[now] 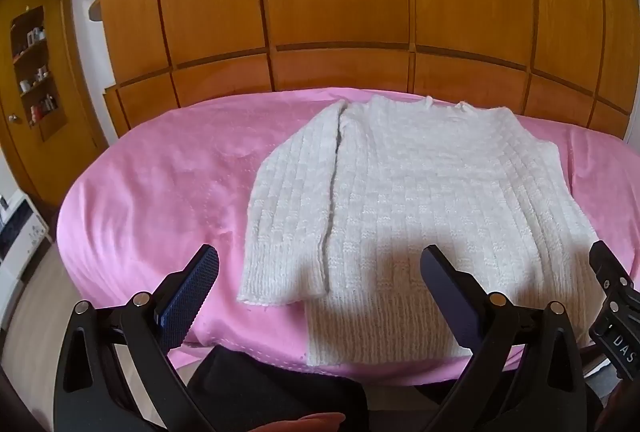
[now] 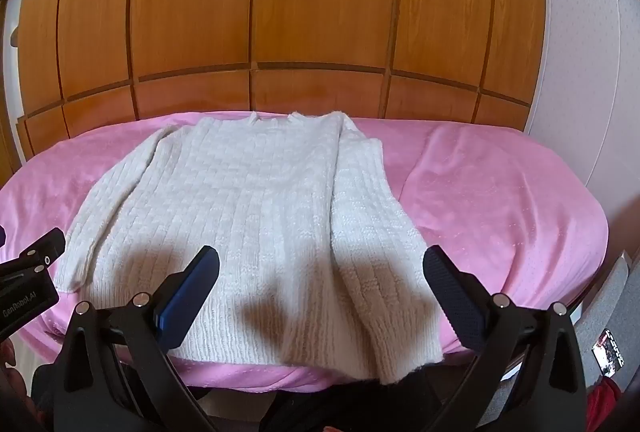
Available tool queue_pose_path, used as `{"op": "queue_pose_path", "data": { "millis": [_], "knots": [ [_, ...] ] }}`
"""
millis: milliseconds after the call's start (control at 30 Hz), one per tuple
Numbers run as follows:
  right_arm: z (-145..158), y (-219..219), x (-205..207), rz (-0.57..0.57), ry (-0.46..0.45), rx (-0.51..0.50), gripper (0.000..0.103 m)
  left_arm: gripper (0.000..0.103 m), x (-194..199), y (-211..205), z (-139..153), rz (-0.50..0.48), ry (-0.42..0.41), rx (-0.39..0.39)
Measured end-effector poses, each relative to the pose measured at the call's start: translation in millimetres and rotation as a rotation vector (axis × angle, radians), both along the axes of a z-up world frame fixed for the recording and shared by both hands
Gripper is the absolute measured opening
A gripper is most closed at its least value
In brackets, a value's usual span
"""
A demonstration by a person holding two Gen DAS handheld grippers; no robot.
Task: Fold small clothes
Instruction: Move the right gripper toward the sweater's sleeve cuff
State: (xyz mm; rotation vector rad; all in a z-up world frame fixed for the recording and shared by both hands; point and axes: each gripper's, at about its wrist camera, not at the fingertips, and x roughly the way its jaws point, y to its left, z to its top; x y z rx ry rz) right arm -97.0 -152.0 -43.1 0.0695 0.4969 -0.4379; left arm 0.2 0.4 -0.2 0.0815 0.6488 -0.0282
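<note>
A white knit sweater [image 1: 420,192] lies flat on a pink blanket [image 1: 160,192], neck at the far edge, hem at the near edge. Its left sleeve [image 1: 288,208] is folded down along the body; in the right wrist view the right sleeve [image 2: 376,240] also lies down along the sweater [image 2: 248,200]. My left gripper [image 1: 320,272] is open and empty, above the hem and left cuff. My right gripper [image 2: 320,272] is open and empty, above the hem's right part. The right gripper's body shows at the left wrist view's right edge [image 1: 616,304].
The pink blanket [image 2: 500,200] covers a rounded surface. A wooden wardrobe [image 1: 340,12] stands right behind it. A shelf with small items [image 1: 36,72] is at far left. A white wall [image 2: 592,52] is on the right. The person's dark clothing [image 1: 280,384] is at the near edge.
</note>
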Motion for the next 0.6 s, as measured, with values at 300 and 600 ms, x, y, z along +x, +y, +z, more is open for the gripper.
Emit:
{"op": "queue_pose_path", "data": {
  "millis": [300, 600],
  "knots": [
    [0.0, -0.8, 2.0, 0.024, -0.007, 0.021, 0.101, 0.100, 1.0, 2.5, -1.9, -0.004, 0.010, 0.001],
    [-5.4, -5.7, 8.9, 0.062, 0.026, 0.084, 0.101, 0.100, -0.2, 1.7, -6.3, -0.005, -0.005, 0.016]
  ]
}}
